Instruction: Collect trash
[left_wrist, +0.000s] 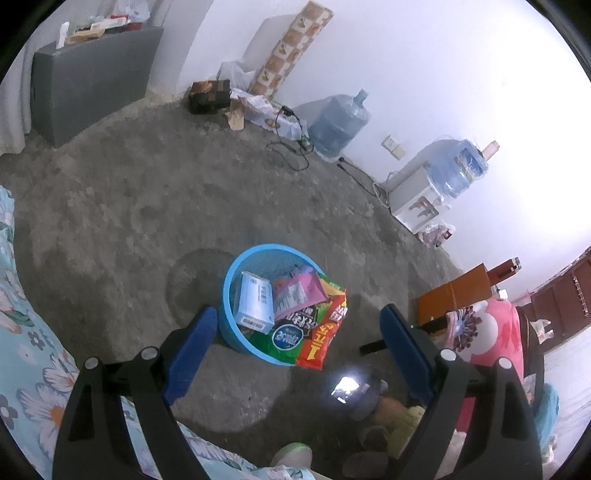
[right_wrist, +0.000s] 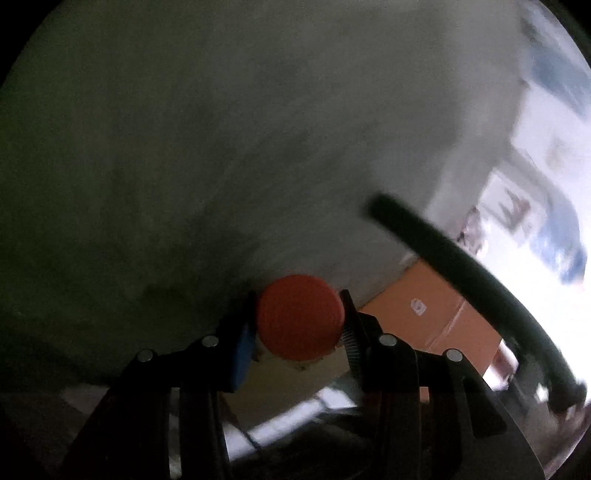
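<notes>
Pinching red cap (right_wrist: 300, 317): right gripper (right_wrist: 298, 325) | left gripper (left_wrist: 298, 325) spread above blue basket (left_wrist: 236, 258)

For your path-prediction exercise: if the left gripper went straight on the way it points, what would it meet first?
Probably the blue basin of trash on the floor, lying between and just beyond the open left gripper; depth is uncertain.

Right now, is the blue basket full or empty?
Nearly full: the blue basket holds a white box and snack wrappers spilling over its rim.

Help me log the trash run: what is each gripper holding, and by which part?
Right gripper: a red round cap-like object, pinched at its opposite sides. Left gripper: nothing, jaws open.
</notes>
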